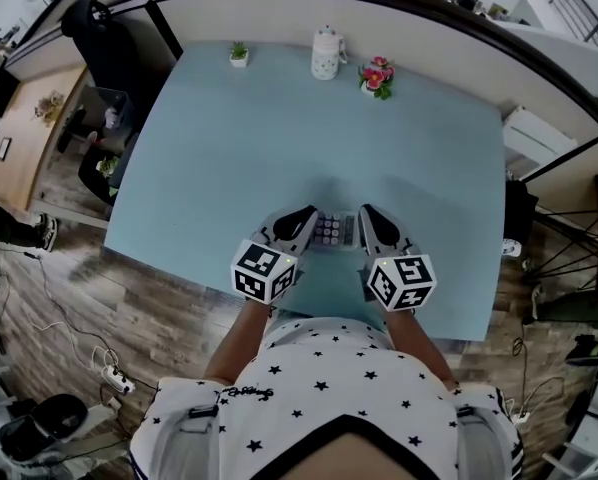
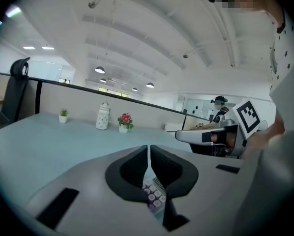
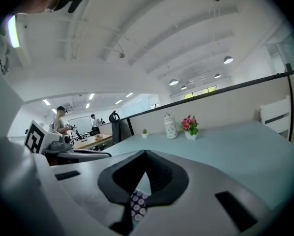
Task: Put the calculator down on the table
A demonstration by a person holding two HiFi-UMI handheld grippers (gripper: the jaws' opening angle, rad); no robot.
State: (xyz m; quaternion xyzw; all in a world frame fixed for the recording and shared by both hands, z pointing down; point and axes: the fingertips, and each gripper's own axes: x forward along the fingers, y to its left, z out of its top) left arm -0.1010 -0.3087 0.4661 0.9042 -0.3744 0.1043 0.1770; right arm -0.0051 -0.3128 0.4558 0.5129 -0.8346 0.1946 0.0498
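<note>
The calculator (image 1: pixel 334 231), small and grey with rows of pale keys, lies on the teal table (image 1: pixel 229 158) near its front edge. My left gripper (image 1: pixel 304 216) hovers at its left end and my right gripper (image 1: pixel 369 216) at its right end, both above it. In the left gripper view the jaws (image 2: pixel 148 149) meet with nothing between them, and the calculator (image 2: pixel 154 196) shows below through the gap under the pads. The right gripper view is the same: tips together (image 3: pixel 146 154), the keys of the calculator (image 3: pixel 136 204) beneath.
At the table's far edge stand a small green plant (image 1: pixel 239 54), a white jar (image 1: pixel 326 53) and a pot of pink flowers (image 1: pixel 376 77). A black office chair (image 1: pixel 99 28) is off the far left corner. The table's front edge runs just below the grippers.
</note>
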